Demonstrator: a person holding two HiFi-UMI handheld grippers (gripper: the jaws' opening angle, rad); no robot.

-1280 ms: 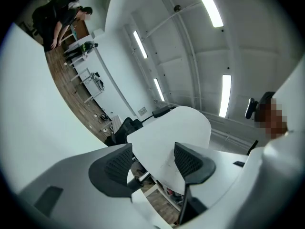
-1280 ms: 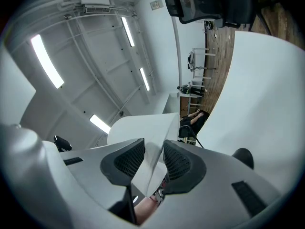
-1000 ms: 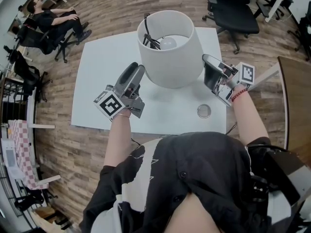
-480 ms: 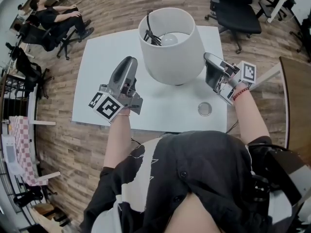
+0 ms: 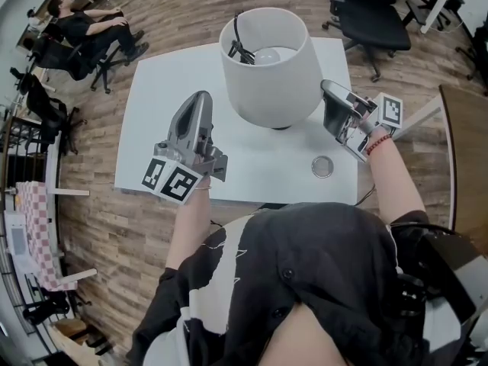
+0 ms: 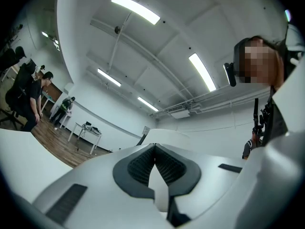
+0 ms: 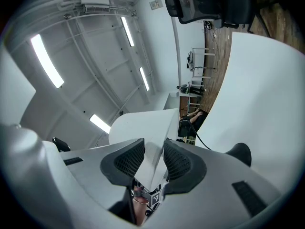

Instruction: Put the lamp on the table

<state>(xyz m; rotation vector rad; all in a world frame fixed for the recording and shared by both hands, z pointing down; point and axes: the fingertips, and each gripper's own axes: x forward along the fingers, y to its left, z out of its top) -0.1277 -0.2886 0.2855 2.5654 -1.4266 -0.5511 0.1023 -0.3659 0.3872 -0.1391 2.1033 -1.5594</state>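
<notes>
The left hand-held gripper (image 5: 200,101) has just closed its jaws; they are together with nothing between them, over the white rectangular table (image 5: 152,128). The right hand-held gripper (image 5: 329,105) has its jaws apart and empty. The white drum-shaded lamp (image 5: 271,82) stands upright on the table, at the left gripper's 2 o'clock and the right gripper's 9 o'clock.

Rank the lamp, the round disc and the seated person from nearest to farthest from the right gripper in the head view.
1. lamp, just left of the right gripper.
2. round disc, on the table, nearer the wearer.
3. seated person, far upper left.
</notes>
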